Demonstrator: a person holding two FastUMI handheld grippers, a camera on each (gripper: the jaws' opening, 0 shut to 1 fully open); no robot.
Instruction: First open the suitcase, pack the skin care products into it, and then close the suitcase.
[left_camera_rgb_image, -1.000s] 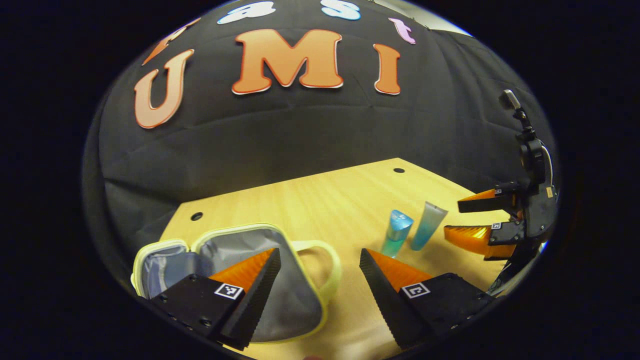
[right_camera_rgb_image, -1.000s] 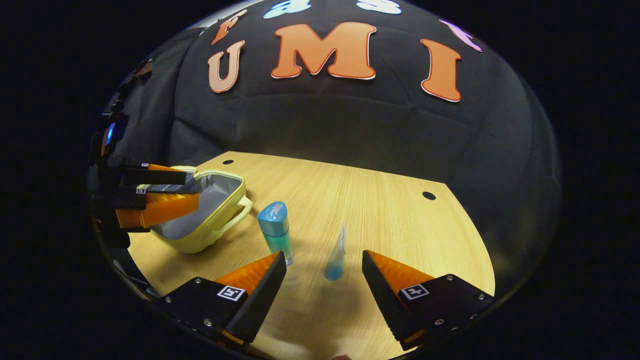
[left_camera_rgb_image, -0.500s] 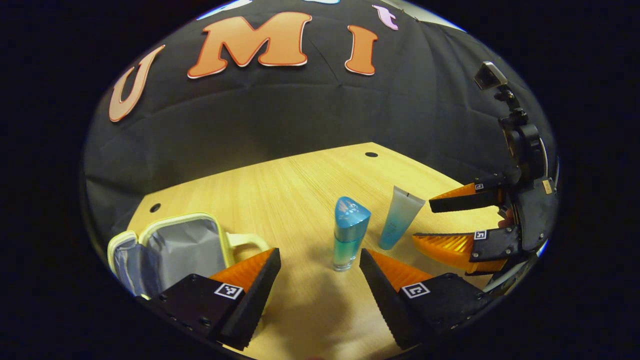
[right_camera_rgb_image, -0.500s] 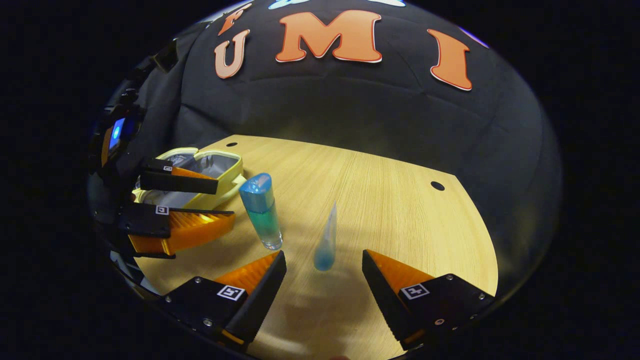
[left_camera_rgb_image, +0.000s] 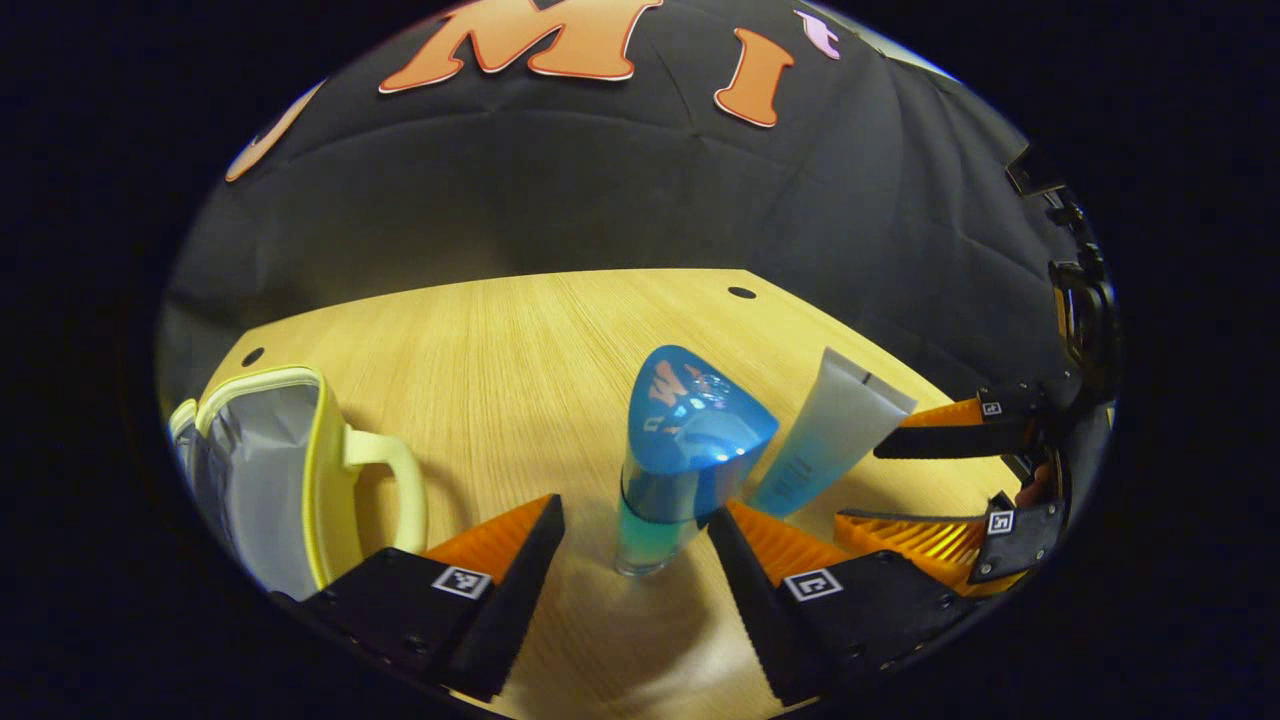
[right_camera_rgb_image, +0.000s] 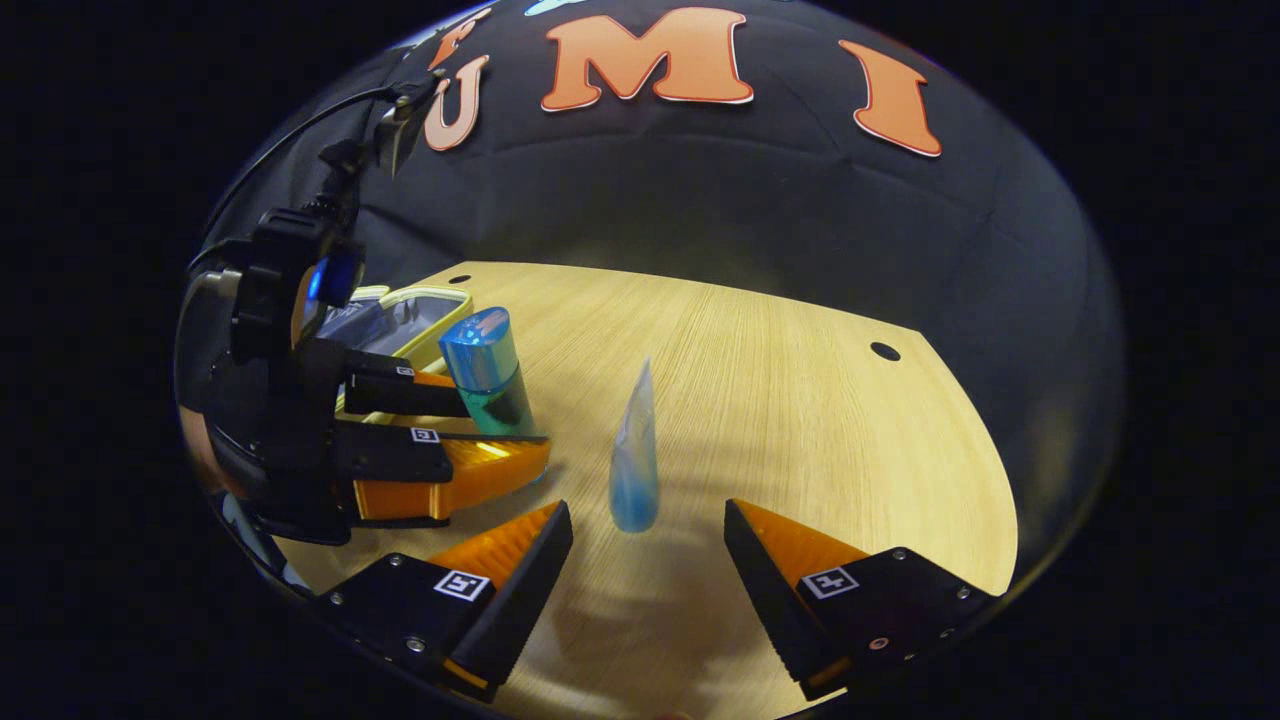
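Left gripper (left_camera_rgb_image: 630, 520) brackets the upright blue bottle (left_camera_rgb_image: 685, 450), jaws spread; an off-centre squeeze could topple it into the tube (right_camera_rgb_image: 634, 465) standing just right. Right gripper (right_camera_rgb_image: 648, 530) waits open before that tube. Open suitcase (left_camera_rgb_image: 265, 460) lies far left; bare table (right_camera_rgb_image: 800, 400) stretches right.

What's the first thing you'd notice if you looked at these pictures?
The shiny blue bottle stands upright on the wooden table, right between the fingers of the open left gripper. Beside it a pale blue tube stands on its cap in front of the open right gripper. Off to the side lies the yellow suitcase, open with its grey lining showing.
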